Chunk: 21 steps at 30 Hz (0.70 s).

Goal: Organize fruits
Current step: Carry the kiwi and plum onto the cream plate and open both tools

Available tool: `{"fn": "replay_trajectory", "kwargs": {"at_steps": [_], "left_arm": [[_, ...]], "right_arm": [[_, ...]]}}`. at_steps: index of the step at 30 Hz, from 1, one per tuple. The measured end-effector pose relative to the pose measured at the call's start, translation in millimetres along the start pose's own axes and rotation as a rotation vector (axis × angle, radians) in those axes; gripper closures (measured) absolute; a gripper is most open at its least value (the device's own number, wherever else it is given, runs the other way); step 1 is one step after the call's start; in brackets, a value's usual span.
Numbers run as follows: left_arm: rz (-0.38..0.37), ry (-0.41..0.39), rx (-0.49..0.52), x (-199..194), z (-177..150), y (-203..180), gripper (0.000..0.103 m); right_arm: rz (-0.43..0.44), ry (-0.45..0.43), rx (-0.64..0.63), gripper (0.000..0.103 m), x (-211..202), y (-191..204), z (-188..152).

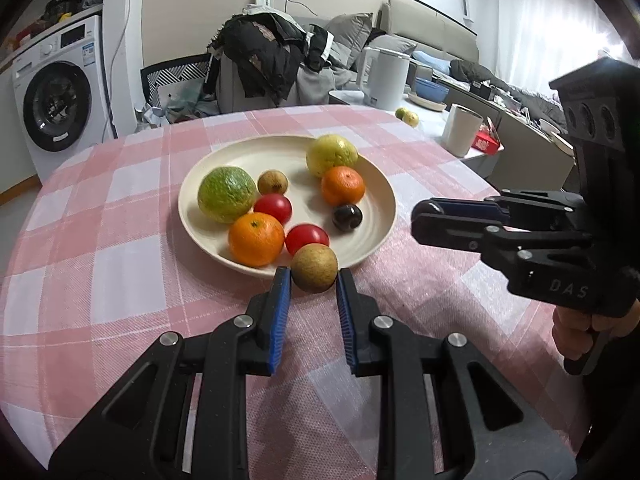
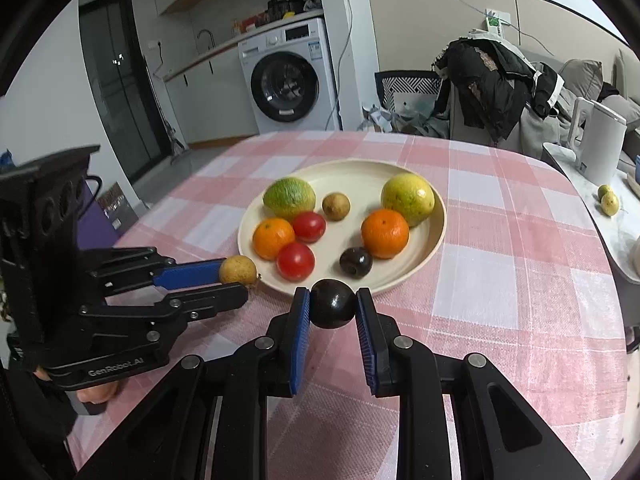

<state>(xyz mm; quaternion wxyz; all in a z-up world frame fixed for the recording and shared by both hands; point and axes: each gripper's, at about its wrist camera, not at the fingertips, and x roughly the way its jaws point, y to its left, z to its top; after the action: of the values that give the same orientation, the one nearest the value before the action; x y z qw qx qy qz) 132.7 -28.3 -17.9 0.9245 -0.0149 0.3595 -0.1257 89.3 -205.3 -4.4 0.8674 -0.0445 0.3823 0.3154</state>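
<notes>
A brown fruit (image 1: 314, 267) is clamped in the left tool (image 1: 313, 280). A dark plum (image 2: 333, 303) is clamped in the right tool (image 2: 333, 300). The plate (image 2: 416, 268) is seen just ahead of both tools.

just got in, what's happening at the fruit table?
A person holds a gripper in each hand over the pink checked tablecloth. The left gripper is shut on a small brown fruit; the right gripper is shut on a dark plum. Both sit at the near rim of the plate, which holds eight more fruits.
</notes>
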Motion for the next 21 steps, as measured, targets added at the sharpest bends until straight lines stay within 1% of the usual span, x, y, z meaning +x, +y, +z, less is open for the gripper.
{"fn": "replay_trajectory", "kwargs": {"at_steps": [7,11,21], "left_arm": [[0.017,-0.071,-0.014,-14.8,14.7,-0.6,0.082],[0.024,-0.089,-0.015,-16.2,23.1,-3.1,0.082],[0.040,-0.117,-0.004,-4.6,42.3,-6.5,0.082]], "right_arm": [[0.000,-0.074,0.041,0.079,-12.9,-6.1,6.6],[-0.005,-0.108,0.064,0.079,-17.5,-10.1,10.9],[-0.038,-0.126,0.079,0.079,-12.0,-19.6,26.0]]}}
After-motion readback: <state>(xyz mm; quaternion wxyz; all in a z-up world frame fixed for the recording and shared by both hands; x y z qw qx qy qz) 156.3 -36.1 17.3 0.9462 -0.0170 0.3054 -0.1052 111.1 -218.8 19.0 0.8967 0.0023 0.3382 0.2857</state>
